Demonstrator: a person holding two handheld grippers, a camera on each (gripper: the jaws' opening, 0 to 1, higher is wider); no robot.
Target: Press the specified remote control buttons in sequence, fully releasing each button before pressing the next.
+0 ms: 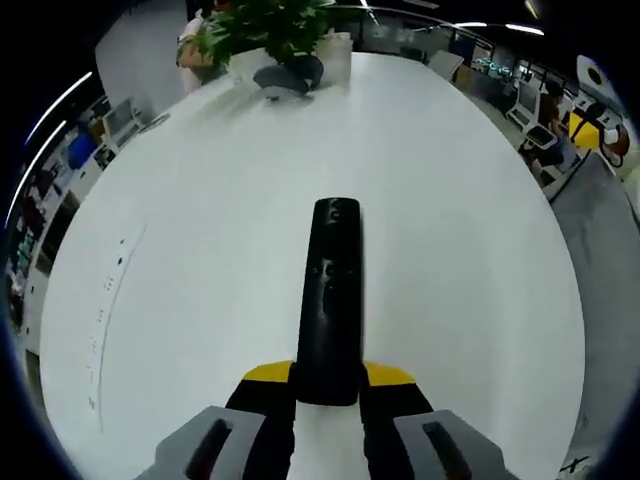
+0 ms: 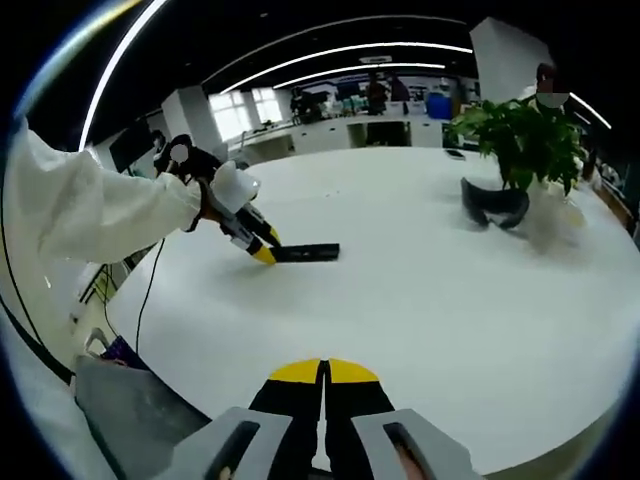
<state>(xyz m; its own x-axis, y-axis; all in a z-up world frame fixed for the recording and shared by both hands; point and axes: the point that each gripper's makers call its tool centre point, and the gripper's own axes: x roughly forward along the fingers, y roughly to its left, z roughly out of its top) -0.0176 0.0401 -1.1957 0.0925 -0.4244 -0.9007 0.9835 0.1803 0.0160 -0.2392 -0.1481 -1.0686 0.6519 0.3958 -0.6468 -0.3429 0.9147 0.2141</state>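
- While clamped only at its near end by the left gripper (image 1: 327,392), remote (image 1: 329,300) liable to pivot or slip under a press far from the grip; judged the main risk.
- Held out flat over the white worktop (image 1: 470,250), buttons facing up, far end pointing toward the plant (image 1: 270,25).
- Right gripper (image 2: 323,372) kept well apart from the remote (image 2: 306,252), yellow tips touching, holding nothing.
- With tips that blunt, easy to catch two small buttons at once or miss the target; buttons too small to tell apart.
- Long reach across the worktop needed, so an overshoot could knock the remote askew.
- Left gripper (image 2: 262,250) angled down and rightward from a white sleeve (image 2: 90,215), seen in the right gripper view.
- Right gripper low at the near edge, level, pointing across the worktop.
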